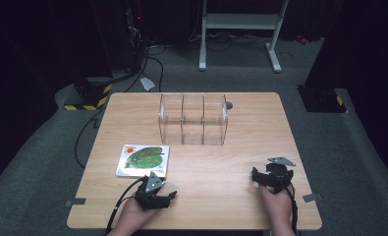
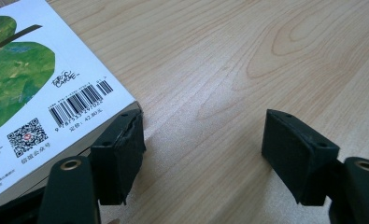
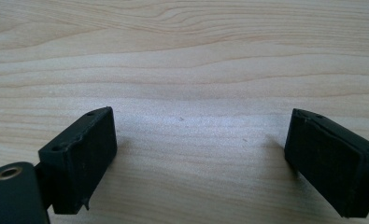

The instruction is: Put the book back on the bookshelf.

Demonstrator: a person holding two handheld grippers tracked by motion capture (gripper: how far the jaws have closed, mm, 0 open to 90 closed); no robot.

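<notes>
Hands rest at the near edge of the wooden table (image 1: 240, 196), so you are at the start, before any reach. Your left gripper (image 2: 202, 156) stands with its jaws wide apart and nothing between them, only bare wood; one of its pads sits just beside the corner of the picture book (image 1: 143, 160), close to the barcode, though whether it touches is hard to tell. Your right gripper (image 3: 198, 161) is likewise spread over bare tabletop, with nothing in it, well apart from the book.

Just ahead of the left claw and slightly outward, the book lies flat, cover with the green leaf facing up. Farther on, beyond both claws and about midway between them, the clear acrylic organizer (image 1: 193, 119) stands upright with three empty slots.

By my reading, the book is meant for a slot. Next you likely need to catch the book's near edge with the left claw, lift it upright, and steady it with the right.
</notes>
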